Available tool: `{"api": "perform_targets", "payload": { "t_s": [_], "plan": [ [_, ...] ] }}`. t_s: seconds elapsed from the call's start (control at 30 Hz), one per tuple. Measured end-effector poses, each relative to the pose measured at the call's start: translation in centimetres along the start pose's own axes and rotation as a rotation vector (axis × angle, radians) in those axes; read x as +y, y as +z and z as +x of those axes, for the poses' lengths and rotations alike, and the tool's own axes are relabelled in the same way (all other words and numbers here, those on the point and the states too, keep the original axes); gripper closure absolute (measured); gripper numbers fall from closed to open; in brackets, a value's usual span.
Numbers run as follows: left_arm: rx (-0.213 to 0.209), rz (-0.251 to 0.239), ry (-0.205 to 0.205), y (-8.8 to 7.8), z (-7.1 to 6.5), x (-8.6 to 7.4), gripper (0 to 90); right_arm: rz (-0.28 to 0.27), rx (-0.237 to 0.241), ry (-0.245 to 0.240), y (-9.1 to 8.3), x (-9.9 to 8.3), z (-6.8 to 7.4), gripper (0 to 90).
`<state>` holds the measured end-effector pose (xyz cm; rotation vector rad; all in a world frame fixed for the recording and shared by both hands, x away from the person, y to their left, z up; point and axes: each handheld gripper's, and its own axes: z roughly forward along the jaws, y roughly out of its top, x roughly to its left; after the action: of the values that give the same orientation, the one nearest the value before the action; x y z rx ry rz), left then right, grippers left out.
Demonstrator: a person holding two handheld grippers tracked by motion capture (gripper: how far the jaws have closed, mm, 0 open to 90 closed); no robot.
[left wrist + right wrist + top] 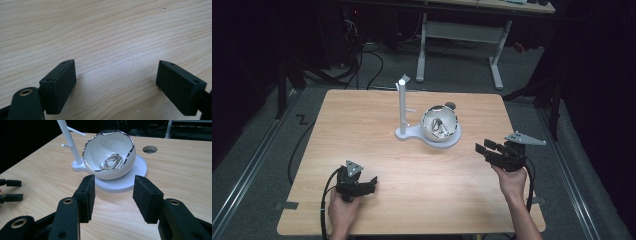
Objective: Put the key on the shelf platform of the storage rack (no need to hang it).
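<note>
My right gripper (113, 195) points straight at the white, egg-shaped bowl with a wavy silver rim (109, 157), which sits on the round white base of a small stand (136, 173) near the middle of the pale wooden counter (377, 145). Its jaws stand about half open with nothing between them but bare wood. The bowl lies dead ahead, framed in the gap between the two black pads, near but apart from them, and it is wider than the gap as it stands. My right hand (510, 181) is the nearer one. My left gripper (371, 184) hangs low over the counter at the near left, well apart from the bowl, jaws spread wide and holding nothing.

Inside the bowl lies a silvery metal piece, looped like a large paper clip (111, 161), long axis running roughly toward me and away. I judge that a reach for it would have to come over the near rim, which hides the lowest part of the bowl's inside. The thin white post with short pegs (402, 105) rises just left of the bowl; its top is cut off in the right gripper view.
</note>
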<state>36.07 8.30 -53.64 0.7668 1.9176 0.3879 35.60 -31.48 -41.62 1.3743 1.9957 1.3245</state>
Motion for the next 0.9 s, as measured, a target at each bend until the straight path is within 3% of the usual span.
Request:
{"api": "perform_targets", "payload": {
  "t_s": [0.27,0.9],
  "plan": [
    [0.000,0.000,0.000,0.0,0.0,0.0,16.7,-0.020,0.015,0.016,-0.7,-1.4,0.2,52.9],
    [0.005,-0.001,-0.011,0.0,-0.1,0.0,16.7,-0.009,0.025,0.039,-0.6,-4.2,0.5,52.0]
  ]
}}
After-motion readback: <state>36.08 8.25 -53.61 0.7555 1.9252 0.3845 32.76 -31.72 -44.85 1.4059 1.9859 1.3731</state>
